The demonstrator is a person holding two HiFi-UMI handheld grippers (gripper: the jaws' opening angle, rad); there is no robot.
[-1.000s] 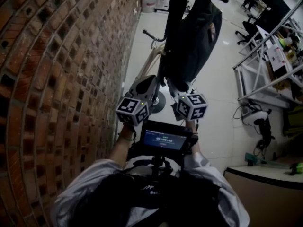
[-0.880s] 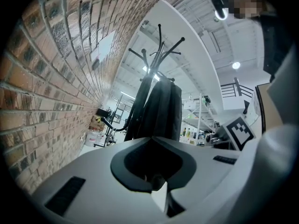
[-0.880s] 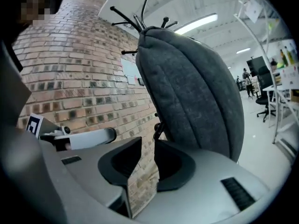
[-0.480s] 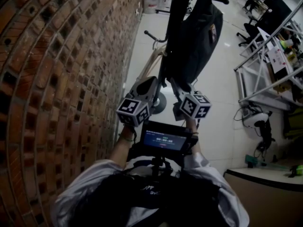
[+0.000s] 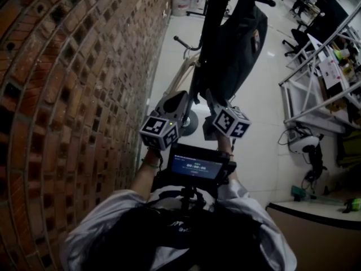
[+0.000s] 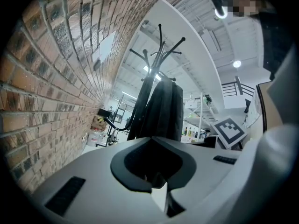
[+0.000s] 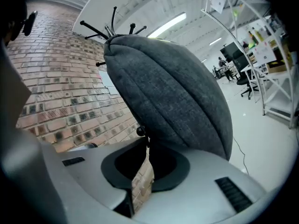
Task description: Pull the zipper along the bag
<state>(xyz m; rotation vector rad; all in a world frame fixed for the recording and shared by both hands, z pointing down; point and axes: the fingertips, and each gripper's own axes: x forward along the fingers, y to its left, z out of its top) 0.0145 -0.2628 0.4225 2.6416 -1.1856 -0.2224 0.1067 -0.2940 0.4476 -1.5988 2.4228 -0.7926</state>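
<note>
The right tool (image 7: pixel 143 143), its jaws having just been closing, is clenching the small zipper pull (image 7: pixel 140 131) at its tips. From there the grey bag (image 7: pixel 177 92) is hanging straight ahead, its long axis running upward toward the coat rack (image 7: pixel 110 28), so the pull probably goes up along it. The left tool (image 6: pixel 158 177) is waiting alongside, jaws together, near the bag's lower end.

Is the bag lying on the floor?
No, the bag hangs from the coat rack.
</note>
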